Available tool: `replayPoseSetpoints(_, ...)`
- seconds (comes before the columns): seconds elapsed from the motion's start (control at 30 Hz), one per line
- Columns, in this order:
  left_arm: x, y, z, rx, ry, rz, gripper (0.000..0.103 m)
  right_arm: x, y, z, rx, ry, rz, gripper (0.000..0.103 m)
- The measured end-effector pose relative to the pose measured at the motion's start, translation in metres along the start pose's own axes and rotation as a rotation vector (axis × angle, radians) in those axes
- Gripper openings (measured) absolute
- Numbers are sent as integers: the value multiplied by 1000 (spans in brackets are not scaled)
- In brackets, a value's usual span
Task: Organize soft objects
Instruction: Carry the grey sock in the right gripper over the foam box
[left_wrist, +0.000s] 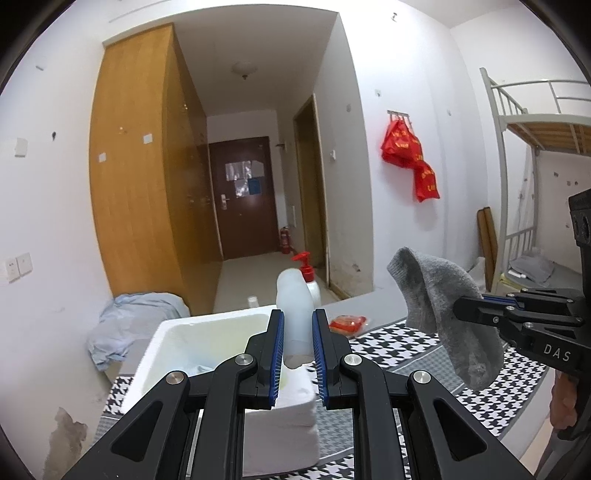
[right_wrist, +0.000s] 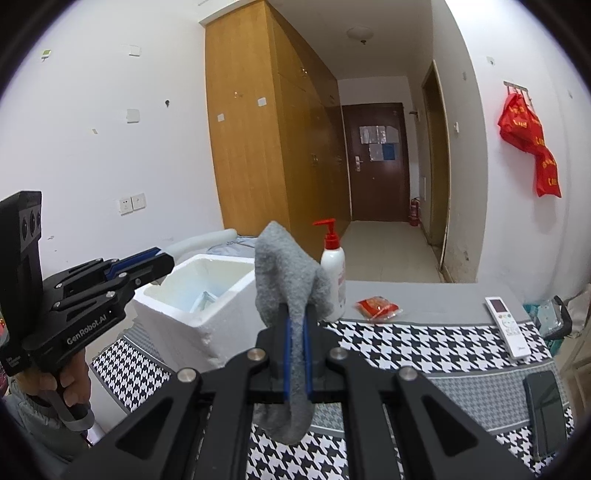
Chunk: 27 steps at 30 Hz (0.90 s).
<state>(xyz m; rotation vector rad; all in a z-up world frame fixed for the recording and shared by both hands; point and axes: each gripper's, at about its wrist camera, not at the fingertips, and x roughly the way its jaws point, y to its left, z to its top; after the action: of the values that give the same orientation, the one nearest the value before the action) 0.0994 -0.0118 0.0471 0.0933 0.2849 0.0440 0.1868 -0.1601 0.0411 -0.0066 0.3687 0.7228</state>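
My right gripper (right_wrist: 297, 314) is shut on a grey sock (right_wrist: 284, 258), which stands up above the pads and droops below them. In the left wrist view the same grey sock (left_wrist: 436, 295) hangs from the right gripper (left_wrist: 458, 308) at the right. My left gripper (left_wrist: 298, 317) is closed on a pale, whitish, bottle-shaped item (left_wrist: 295, 306) that sticks out ahead of its pads; what it is I cannot tell. It hovers over the near corner of a white foam box (left_wrist: 166, 332). From the right wrist view the left gripper (right_wrist: 166, 258) is beside that foam box (right_wrist: 221, 266), which holds something light blue.
A houndstooth cloth (right_wrist: 424, 343) covers the table. On it stand a red-pump lotion bottle (right_wrist: 332, 280), a red packet (right_wrist: 378, 308), a white remote (right_wrist: 508, 326) and a dark phone (right_wrist: 545, 413). A light blue cloth heap (left_wrist: 125, 325) lies left of the box.
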Motion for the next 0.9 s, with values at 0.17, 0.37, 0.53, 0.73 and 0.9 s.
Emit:
replayPoseSetpoints(0.17,-1,8,2,-11,-1,26,17,11,7,6,-2,1,38,8)
replayPoseSetpoints(0.37,-4,22,0,-24,-2,73,17,29,22,14,-19,15,89,8)
replayPoseSetpoints(0.53,-3,33,-2,-34,9,99,17,40,33,18,-29,26,120,8)
replayPoseSetpoints(0.73,6,45,-3,-43,35,117,17,49,42,21,-45,29,135,8)
replayPoseSetpoints(0.9,20,56,-4,-57,63,117,17,54,48,24,-55,36,140,8)
